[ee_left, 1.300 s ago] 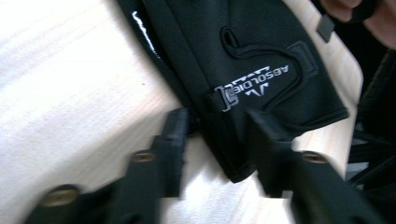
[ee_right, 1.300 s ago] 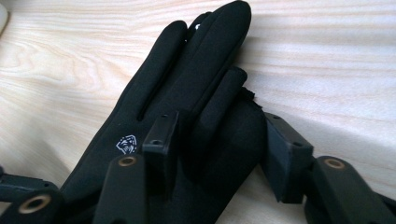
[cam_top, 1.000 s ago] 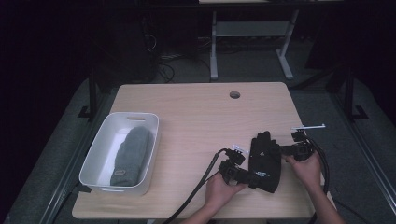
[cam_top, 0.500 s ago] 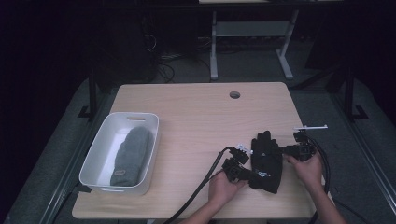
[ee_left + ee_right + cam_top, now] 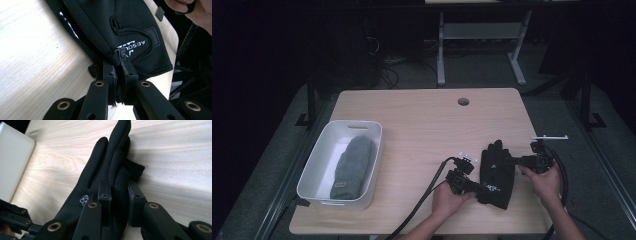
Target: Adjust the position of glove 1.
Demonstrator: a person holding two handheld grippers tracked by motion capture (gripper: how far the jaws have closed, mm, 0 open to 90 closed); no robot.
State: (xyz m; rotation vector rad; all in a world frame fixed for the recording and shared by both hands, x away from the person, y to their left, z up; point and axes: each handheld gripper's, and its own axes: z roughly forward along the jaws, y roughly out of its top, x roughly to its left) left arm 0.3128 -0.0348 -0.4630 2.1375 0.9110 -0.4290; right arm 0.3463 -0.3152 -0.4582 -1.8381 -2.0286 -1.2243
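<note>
Lying flat at the lower right of the high view, a black glove (image 5: 497, 172) rests on the wooden table (image 5: 422, 125), gripped at both ends. The left gripper (image 5: 119, 65) is clamped on the cuff edge; the right gripper (image 5: 119, 195) pinches what appears to be a finger, though the dark fabric blurs the exact contact. To lift cleanly, both ends should rise together, level, keeping the fabric lightly taut so neither pinch slips. White lettering beside the cuff reads "ABSOL", the rest hidden; a small white emblem marks the back. At lower left, a white bin (image 5: 314, 170) holds a grey glove (image 5: 352, 167).
</note>
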